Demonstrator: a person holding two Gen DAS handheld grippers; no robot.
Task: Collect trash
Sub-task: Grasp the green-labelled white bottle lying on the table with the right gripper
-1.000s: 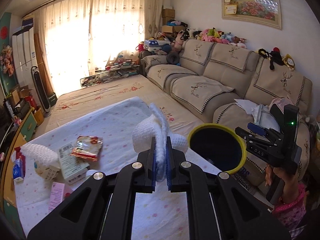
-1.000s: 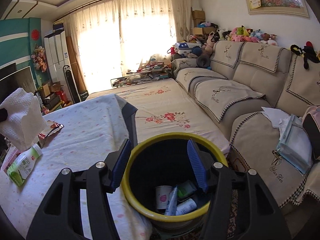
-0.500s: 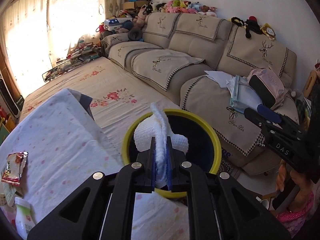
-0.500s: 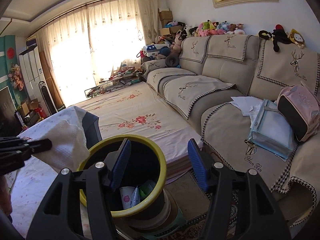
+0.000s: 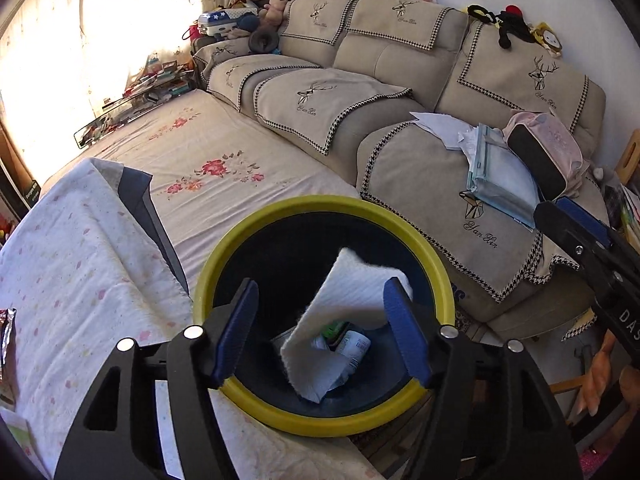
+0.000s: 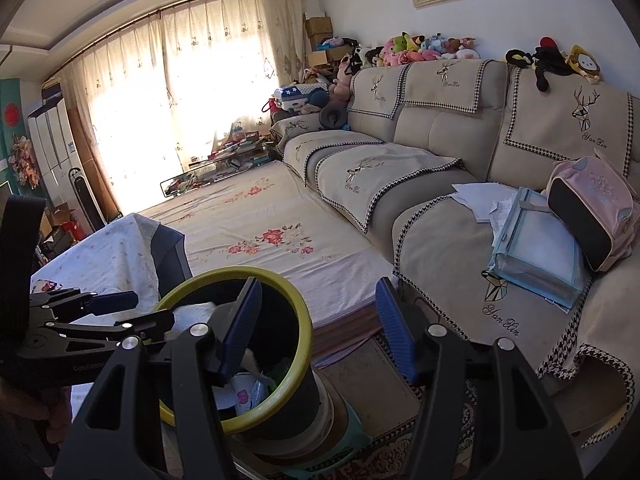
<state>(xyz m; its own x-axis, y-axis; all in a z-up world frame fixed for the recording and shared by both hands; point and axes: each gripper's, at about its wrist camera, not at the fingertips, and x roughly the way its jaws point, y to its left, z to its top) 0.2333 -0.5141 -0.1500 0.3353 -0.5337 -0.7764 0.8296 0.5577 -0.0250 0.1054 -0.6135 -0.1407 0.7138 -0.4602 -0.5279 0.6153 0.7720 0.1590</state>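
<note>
White paper towel (image 5: 352,312) sits free inside the yellow-rimmed bin (image 5: 248,232), on other trash. Left gripper (image 5: 320,332) hovers over the bin, jaws just opened wide, pads clear of it. Right gripper (image 6: 318,324) stands open, holding nothing.

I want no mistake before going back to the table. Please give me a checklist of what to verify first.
1. Left tongs open, having just opened: ok.
2. Tissue free of the pads: ok.
3. Tissue inside the bin: ok.
4. Right tongs open and empty: ok.
5. Bin upright: ok.
6. Trash left on the table: cannot tell; only a wrapper edge shows.
</note>
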